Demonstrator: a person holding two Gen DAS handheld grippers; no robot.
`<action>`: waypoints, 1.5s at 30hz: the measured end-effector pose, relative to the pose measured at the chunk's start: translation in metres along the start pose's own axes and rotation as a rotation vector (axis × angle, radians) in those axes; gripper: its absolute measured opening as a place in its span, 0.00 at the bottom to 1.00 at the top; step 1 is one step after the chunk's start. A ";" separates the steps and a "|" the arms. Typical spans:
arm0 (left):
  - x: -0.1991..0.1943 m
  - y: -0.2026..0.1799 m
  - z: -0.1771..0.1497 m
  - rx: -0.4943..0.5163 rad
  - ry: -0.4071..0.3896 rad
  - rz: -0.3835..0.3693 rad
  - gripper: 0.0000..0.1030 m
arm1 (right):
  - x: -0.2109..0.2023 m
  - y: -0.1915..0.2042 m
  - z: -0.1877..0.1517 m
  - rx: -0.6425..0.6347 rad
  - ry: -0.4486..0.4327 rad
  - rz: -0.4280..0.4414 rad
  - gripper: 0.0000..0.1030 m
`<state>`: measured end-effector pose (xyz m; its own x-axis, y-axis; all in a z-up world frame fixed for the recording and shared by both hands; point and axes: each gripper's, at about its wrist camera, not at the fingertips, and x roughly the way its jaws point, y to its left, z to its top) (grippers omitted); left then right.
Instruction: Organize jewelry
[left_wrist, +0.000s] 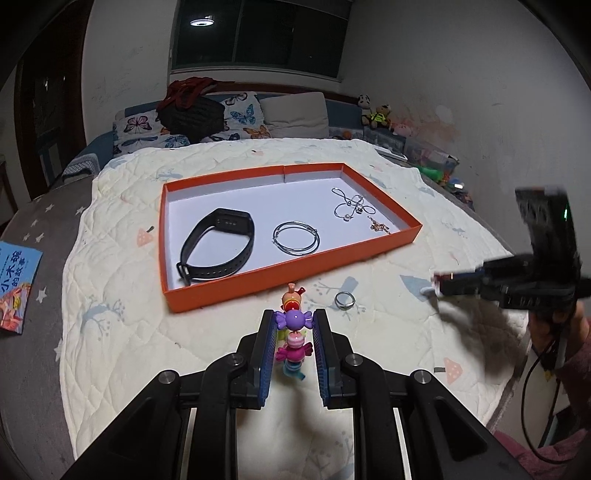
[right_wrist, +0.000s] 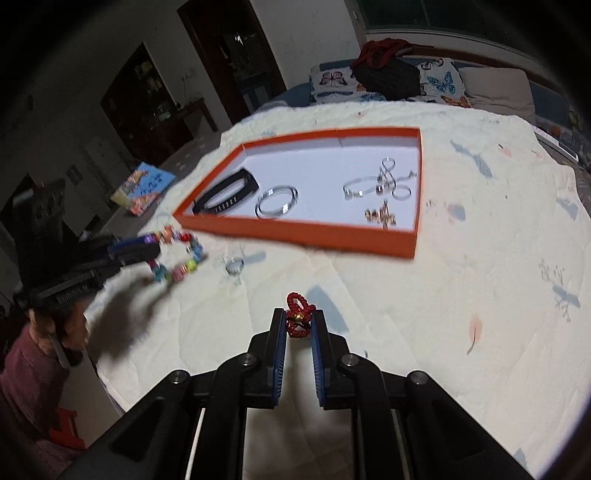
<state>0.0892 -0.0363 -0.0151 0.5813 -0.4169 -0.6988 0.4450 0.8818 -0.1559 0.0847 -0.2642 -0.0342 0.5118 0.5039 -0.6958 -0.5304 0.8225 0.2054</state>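
Observation:
An orange tray (left_wrist: 258, 286) (right_wrist: 306, 234) with a white floor lies on the quilted bed. It holds a black watch band (left_wrist: 218, 247) (right_wrist: 227, 194), silver bangles (left_wrist: 296, 238) (right_wrist: 276, 201), a silver necklace (left_wrist: 349, 206) (right_wrist: 380, 182) and a small gold chain (left_wrist: 377, 226) (right_wrist: 382, 218). My left gripper (left_wrist: 294, 321) (right_wrist: 147, 251) is shut on a colourful candy-bead bracelet (left_wrist: 294, 332) (right_wrist: 177, 258), just in front of the tray. My right gripper (right_wrist: 299, 323) (left_wrist: 437, 286) is shut on a red braided cord bracelet (right_wrist: 299, 317). A silver ring (left_wrist: 344, 300) (right_wrist: 234, 266) lies on the quilt near the tray.
A children's book (left_wrist: 16, 288) (right_wrist: 144, 188) lies at the bed's left edge. Butterfly pillows (left_wrist: 236, 118) and a dark bag (left_wrist: 192, 114) sit at the head of the bed. Toys (left_wrist: 380, 114) line the right wall.

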 end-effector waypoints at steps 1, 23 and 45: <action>-0.003 0.002 -0.001 -0.004 -0.004 0.003 0.20 | 0.001 0.001 -0.004 -0.008 0.011 -0.003 0.15; -0.054 0.049 -0.024 -0.157 -0.054 0.055 0.20 | -0.005 -0.003 -0.019 -0.030 0.015 -0.058 0.18; -0.069 0.059 -0.041 -0.209 -0.053 0.055 0.20 | -0.013 -0.001 -0.026 -0.057 0.007 -0.066 0.36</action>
<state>0.0481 0.0536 -0.0048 0.6381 -0.3729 -0.6737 0.2642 0.9278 -0.2633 0.0607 -0.2779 -0.0438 0.5422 0.4466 -0.7117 -0.5331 0.8376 0.1194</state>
